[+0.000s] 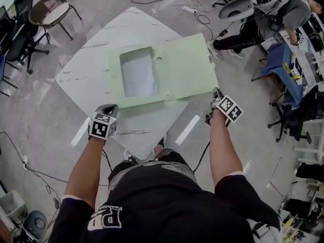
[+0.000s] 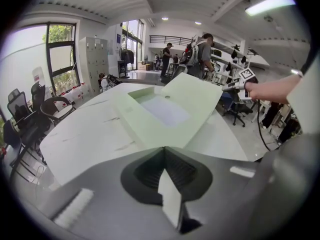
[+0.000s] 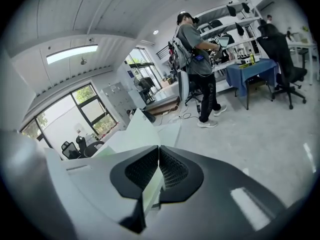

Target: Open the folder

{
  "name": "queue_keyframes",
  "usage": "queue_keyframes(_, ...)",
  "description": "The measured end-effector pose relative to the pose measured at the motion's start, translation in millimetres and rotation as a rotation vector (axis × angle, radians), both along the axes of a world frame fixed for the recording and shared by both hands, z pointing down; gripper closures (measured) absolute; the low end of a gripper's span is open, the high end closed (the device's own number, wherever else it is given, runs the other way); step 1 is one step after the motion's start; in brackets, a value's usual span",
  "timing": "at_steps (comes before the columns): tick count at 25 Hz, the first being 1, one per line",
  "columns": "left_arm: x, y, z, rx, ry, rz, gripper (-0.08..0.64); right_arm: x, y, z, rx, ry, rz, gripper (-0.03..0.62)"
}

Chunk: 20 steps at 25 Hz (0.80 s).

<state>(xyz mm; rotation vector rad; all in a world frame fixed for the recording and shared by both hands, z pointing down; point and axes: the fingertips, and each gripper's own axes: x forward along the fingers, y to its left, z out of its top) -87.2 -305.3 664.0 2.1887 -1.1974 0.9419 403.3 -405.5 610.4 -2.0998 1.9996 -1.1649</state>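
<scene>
While left tool (image 1: 113, 109) and right tool (image 1: 216, 93) pinch it, folder (image 1: 183, 65) is open.

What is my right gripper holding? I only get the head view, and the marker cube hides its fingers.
Observer: In the right gripper view, the right gripper has its fingers shut on the edge of the pale green folder cover.
Operator: Is my left one grabbing something too?
Observer: No. In the left gripper view, the left gripper is shut on nothing, and the folder lies beyond its fingers.
Operator: Is the cover lying flat?
Observer: Not flat. From the left gripper view it slopes up off the table toward the right gripper.
</scene>
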Motion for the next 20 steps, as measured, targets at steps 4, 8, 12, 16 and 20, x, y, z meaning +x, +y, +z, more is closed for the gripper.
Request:
queue_keyframes(4, -0.7, 0.1, -0.2, -0.006, 0.008, -0.018, 0.506, 8.1, -2.8, 19.1, -0.046, 0.001, -0.007, 0.584)
queue_keyframes(8, -0.5, -0.7, -0.8, -0.016, 0.015, -0.032, 0.506, 14.8, -6.2, 36.1, -0.080, -0.007, -0.012, 0.581)
queue_keyframes(12, -1.4, -0.2, -1.3, -0.025, 0.026, -0.053, 0.506, 18.6, -7.0, 50.1, -0.103, -0.020, -0.011, 0.580)
queue_keyframes(16, -2.9, -0.3, 0.6, -0.028, 0.027, -0.068, 0.506, 19.9, -8.5, 65.3, -0.125, -0.045, -0.006, 0.580)
queue_keyframes(20, -4.1, -0.5, 2.3, -0.032, 0.028, -0.079, 0.506, 21.5, -9.5, 80.7, -0.149, -0.074, 0.003, 0.578)
